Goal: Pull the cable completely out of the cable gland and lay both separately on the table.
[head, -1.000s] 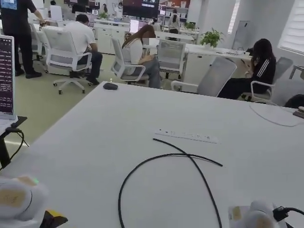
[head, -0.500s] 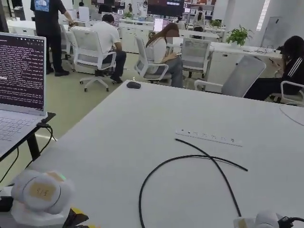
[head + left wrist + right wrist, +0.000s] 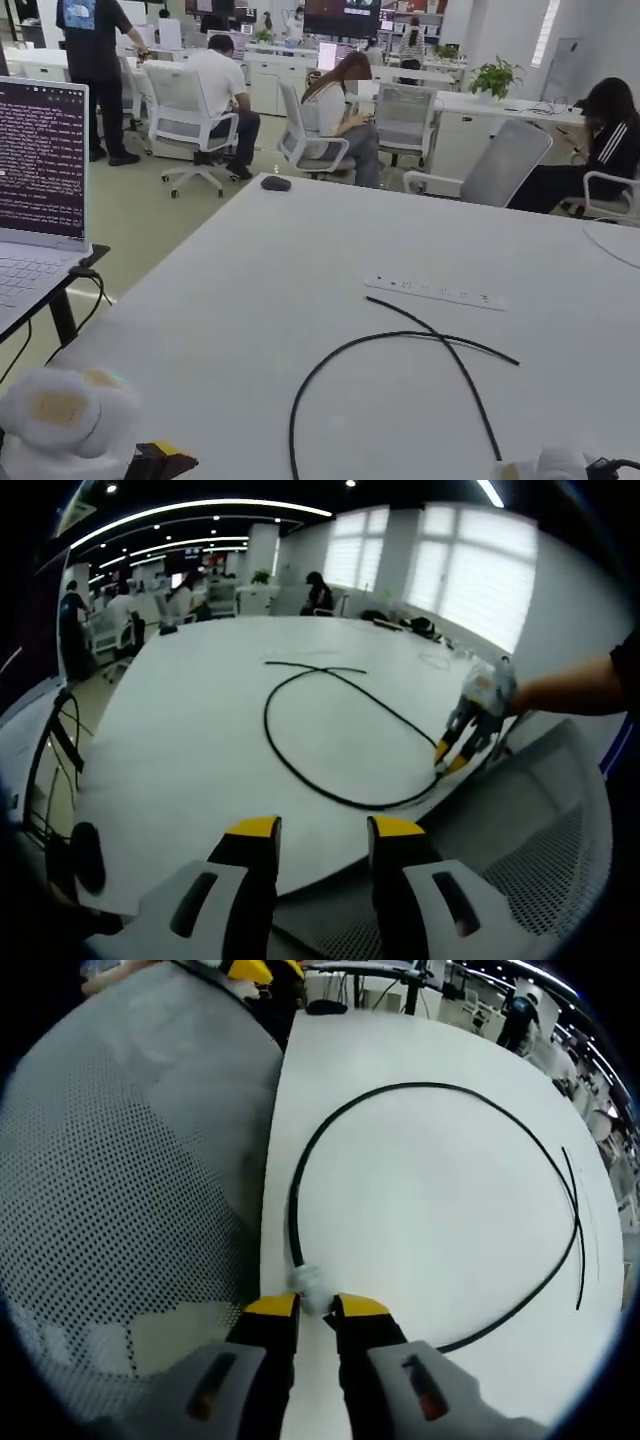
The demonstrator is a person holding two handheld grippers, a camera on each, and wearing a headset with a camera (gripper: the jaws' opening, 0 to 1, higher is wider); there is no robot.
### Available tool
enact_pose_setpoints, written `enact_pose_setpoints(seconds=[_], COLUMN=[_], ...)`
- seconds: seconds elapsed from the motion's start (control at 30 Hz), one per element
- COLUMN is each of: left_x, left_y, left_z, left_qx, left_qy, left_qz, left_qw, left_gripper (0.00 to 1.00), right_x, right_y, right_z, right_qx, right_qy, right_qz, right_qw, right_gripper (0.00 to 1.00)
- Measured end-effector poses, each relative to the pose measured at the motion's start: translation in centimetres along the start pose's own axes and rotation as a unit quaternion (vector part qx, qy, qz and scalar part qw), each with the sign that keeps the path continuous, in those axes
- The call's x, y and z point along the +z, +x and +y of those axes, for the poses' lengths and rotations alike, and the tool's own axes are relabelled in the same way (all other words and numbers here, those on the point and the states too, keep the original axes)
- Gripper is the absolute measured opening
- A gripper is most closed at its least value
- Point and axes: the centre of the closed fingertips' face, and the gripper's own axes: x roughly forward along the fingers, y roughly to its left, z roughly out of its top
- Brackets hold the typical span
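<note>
Right gripper [image 3: 315,1305] jaws look pinched on the white cable gland [image 3: 312,1282]; the light, floppy cable [image 3: 420,1084] loops ahead of them over the tabletop [image 3: 430,1220]. Left gripper [image 3: 320,830] jaws are open and empty. I'd grab the cable right beside the gland.

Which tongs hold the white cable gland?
The right tongs: their yellow jaws close on the cable gland, at one end of the black cable. The left tongs stand open, with nothing between them.

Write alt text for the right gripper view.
The right tool grips a small white gland at the table edge. A black cable loops from it across the white table, with a grey mesh chair beside.
</note>
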Motion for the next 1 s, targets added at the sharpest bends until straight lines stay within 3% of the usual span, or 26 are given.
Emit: enact_pose_setpoints(seconds=[0.07, 0.13, 0.17, 0.27, 0.33, 0.4, 0.47, 0.5, 0.53, 0.57, 0.7, 0.73, 0.83, 0.9, 0.97, 1.0], left_x=[-0.7, 0.2, 0.4, 2.3, 3.9, 4.5, 5.3, 5.4, 5.4, 5.4, 5.4, 5.2, 4.7, 4.7, 4.7, 4.7], left_y=[0.2, 0.2, 0.1, 0.0, 0.6, 1.2, 2.0, 2.5, 2.8, 3.2, 3.9, 4.1, 4.5, 4.8, 4.8, 4.7], left_z=[-0.9, -1.7, -1.9, -2.9, -5.0, -6.4, -8.8, -10.1, -11.0, -12.3, -15.4, -16.1, -16.8, -16.9, -17.3, -17.7], left_qx=[-0.019, -0.032, -0.037, -0.039, -0.063, -0.081, -0.114, -0.13, -0.137, -0.151, -0.187, -0.2, -0.21, -0.209, -0.218, -0.224], left_qy=[0.042, 0.058, 0.068, 0.149, 0.198, 0.224, 0.255, 0.278, 0.293, 0.321, 0.371, 0.383, 0.409, 0.418, 0.429, 0.438], left_qz=[0.033, 0.018, 0.024, 0.021, 0.014, 0.016, 0.004, 0.007, 0.011, 0.012, 0.01, 0.016, 0.029, 0.032, 0.029, 0.028], left_qw=[0.9984, 0.9977, 0.9967, 0.9878, 0.978, 0.971, 0.9601, 0.9516, 0.9462, 0.9349, 0.9097, 0.9017, 0.8878, 0.8837, 0.876, 0.8701], left_gripper=[0.37, 0.37, 0.37, 0.39, 0.42, 0.43, 0.42, 0.42, 0.43, 0.42, 0.4, 0.39, 0.38, 0.37, 0.35, 0.34], right_x=[1.4, 2.9, 3.4, 4.7, 6.5, 7.7, 9.0, 9.6, 10.0, 10.3, 11.3, 11.5, 12.0, 12.3, 12.5, 12.6], right_y=[-1.0, -1.8, -2.1, -3.0, -3.9, -4.6, -5.3, -5.7, -6.0, -6.2, -7.1, -7.3, -7.7, -8.0, -8.3, -8.4], right_z=[0.7, 1.4, 1.5, 2.2, 2.7, 2.8, 3.1, 3.4, 3.5, 3.6, 4.3, 4.5, 4.9, 5.2, 5.4, 5.5], right_qx=[0.017, 0.029, 0.028, 0.034, 0.039, 0.042, 0.049, 0.053, 0.053, 0.052, 0.057, 0.056, 0.059, 0.063, 0.068, 0.071], right_qy=[0.039, 0.052, 0.064, 0.075, 0.103, 0.119, 0.135, 0.142, 0.144, 0.147, 0.148, 0.147, 0.148, 0.148, 0.147, 0.149], right_qz=[-0.025, -0.047, -0.056, -0.069, -0.096, -0.118, -0.139, -0.148, -0.152, -0.158, -0.169, -0.171, -0.176, -0.182, -0.186, -0.185], right_qw=[0.9988, 0.9971, 0.996, 0.9942, 0.9893, 0.985, 0.9798, 0.9773, 0.9764, 0.975, 0.9728, 0.9726, 0.9714, 0.9699, 0.969, 0.9688], right_gripper=[0.13, 0.13, 0.13, 0.13, 0.13, 0.13, 0.13, 0.13, 0.13, 0.13, 0.13, 0.13, 0.13, 0.13, 0.13, 0.13])
